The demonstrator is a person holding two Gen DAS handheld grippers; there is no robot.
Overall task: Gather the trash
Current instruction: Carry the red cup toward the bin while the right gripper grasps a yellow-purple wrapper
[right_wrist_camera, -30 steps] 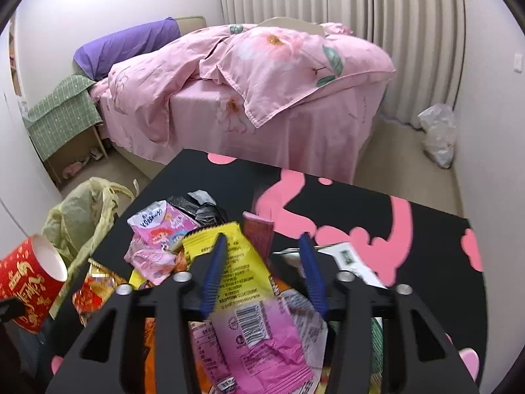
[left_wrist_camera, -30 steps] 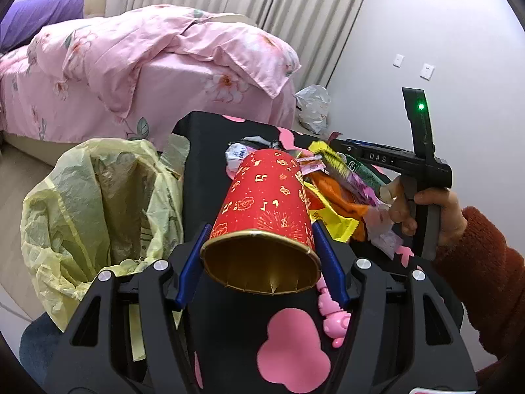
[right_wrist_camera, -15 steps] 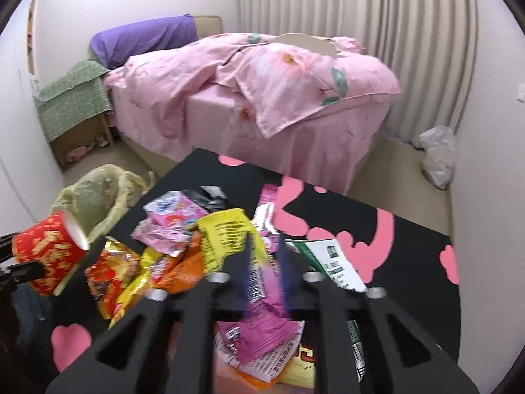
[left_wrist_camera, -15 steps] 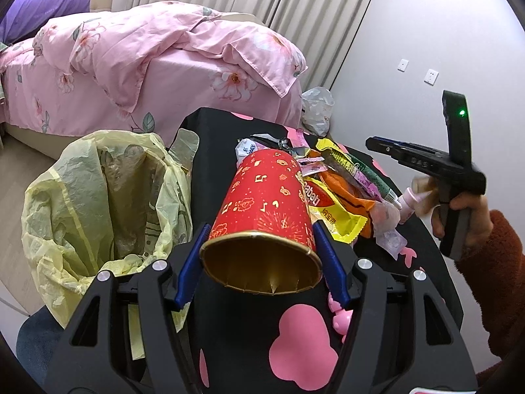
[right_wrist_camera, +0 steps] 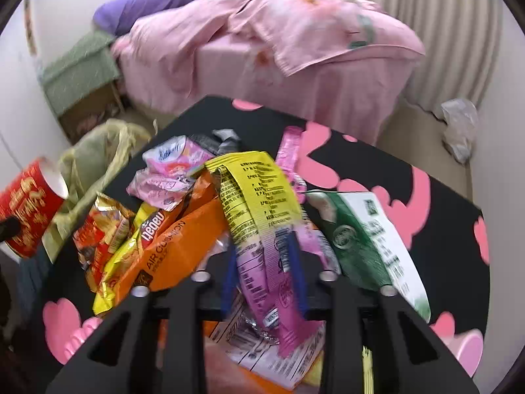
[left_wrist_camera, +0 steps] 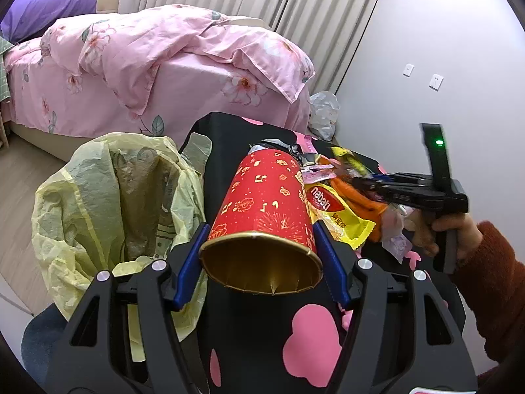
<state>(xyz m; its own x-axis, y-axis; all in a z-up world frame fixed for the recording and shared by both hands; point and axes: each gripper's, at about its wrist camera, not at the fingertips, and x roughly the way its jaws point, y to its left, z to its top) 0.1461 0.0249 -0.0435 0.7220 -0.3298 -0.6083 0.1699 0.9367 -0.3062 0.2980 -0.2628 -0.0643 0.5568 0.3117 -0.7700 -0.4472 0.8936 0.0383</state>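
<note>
Red cup (left_wrist_camera: 267,203) on its side, mouth facing camera, base away

Left gripper (left_wrist_camera: 261,257) clamps red cup (left_wrist_camera: 266,203) by rim end, gold inside facing camera, cup tilted over black table (left_wrist_camera: 226,134). Yellow bag (left_wrist_camera: 108,203) hangs open just left of table. Wrappers (left_wrist_camera: 341,210) piled beyond cup. Right gripper (left_wrist_camera: 367,182) reaches into pile from right; jaws closing; hand (left_wrist_camera: 454,233) on handle, red sleeve (left_wrist_camera: 492,262).
</note>
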